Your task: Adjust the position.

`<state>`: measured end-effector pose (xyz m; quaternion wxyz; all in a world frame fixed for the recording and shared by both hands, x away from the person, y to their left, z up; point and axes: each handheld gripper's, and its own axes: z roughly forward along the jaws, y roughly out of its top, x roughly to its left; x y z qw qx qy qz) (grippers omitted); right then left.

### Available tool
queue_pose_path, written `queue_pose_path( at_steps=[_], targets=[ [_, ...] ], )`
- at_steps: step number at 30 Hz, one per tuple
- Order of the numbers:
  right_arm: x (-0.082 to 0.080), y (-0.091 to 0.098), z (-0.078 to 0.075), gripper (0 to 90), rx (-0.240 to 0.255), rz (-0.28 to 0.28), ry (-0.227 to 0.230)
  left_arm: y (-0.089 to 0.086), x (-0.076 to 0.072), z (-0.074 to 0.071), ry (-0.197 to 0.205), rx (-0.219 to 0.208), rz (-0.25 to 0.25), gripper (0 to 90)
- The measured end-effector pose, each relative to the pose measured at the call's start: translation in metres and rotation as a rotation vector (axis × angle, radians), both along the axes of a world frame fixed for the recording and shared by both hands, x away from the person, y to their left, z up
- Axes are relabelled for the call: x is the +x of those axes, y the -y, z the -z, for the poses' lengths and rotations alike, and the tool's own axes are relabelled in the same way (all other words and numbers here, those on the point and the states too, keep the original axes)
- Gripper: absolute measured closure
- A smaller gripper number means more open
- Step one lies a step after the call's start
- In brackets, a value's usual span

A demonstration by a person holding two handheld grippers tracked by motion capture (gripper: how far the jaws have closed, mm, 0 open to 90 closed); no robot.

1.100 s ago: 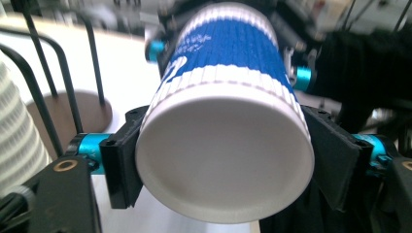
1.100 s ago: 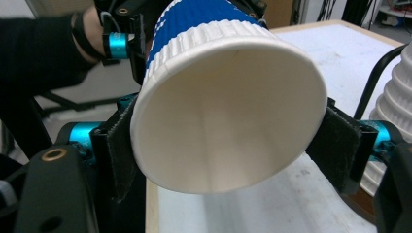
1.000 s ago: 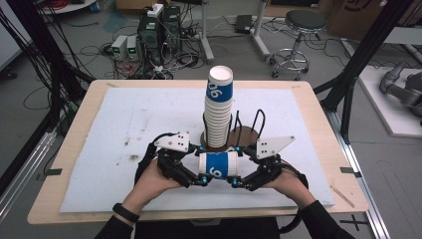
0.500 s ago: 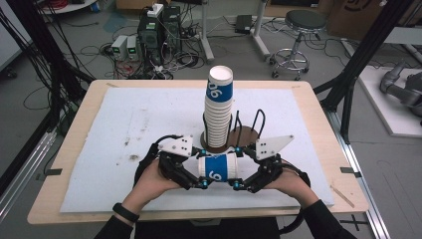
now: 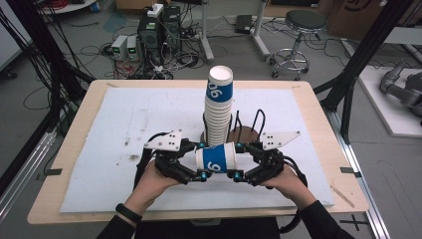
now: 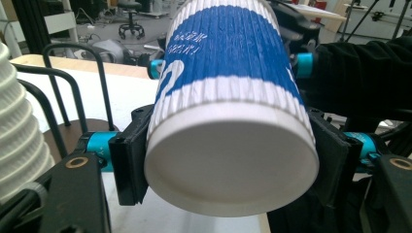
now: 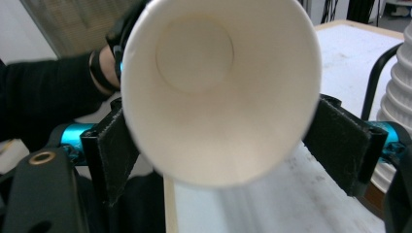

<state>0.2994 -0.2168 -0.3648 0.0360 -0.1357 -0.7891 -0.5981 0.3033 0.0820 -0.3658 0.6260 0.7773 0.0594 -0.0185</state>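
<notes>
A blue-and-white ribbed paper cup lies sideways above the mat's front, between my two grippers. My left gripper is shut on its base end; in the left gripper view both pads clamp the cup at its bottom rim. My right gripper sits at the mouth end. Its jaws have just been opening, and the cup's open mouth still lies between them, with the pads standing at its sides. Behind stands a tall stack of matching cups in a black wire holder.
A white mat covers the wooden table. The cup stack and wire holder stand just behind both hands. On the floor beyond the table are computers, cables and a stool. Black frame posts flank both sides.
The left jaws have closed onto the cup's base. The right jaws have spread apart at the cup's mouth. Both hands have stayed about where they were.
</notes>
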Motion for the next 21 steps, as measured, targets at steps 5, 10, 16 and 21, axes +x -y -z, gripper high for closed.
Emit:
queue_pose_path(
  at_steps=[5, 10, 16, 21],
  targets=[
    [-0.001, 0.000, -0.001, 20.0, -0.002, -0.002, 0.019, 0.004, 0.000, 0.002, -0.020, 0.039, 0.007, 28.8],
    [-0.001, 0.002, -0.004, 22.2, -0.037, -0.024, 0.043, 0.010, -0.002, 0.002, -0.030, 0.117, 0.023, 27.7],
    [-0.002, 0.001, -0.003, 23.3, -0.070, -0.034, 0.062, 0.020, -0.006, 0.001, -0.023, 0.210, 0.019, 23.1],
    [-0.006, -0.004, -0.006, 23.1, -0.141, -0.061, 0.110, 0.025, -0.007, 0.002, -0.006, 0.280, 0.027, 24.0]
  ],
)
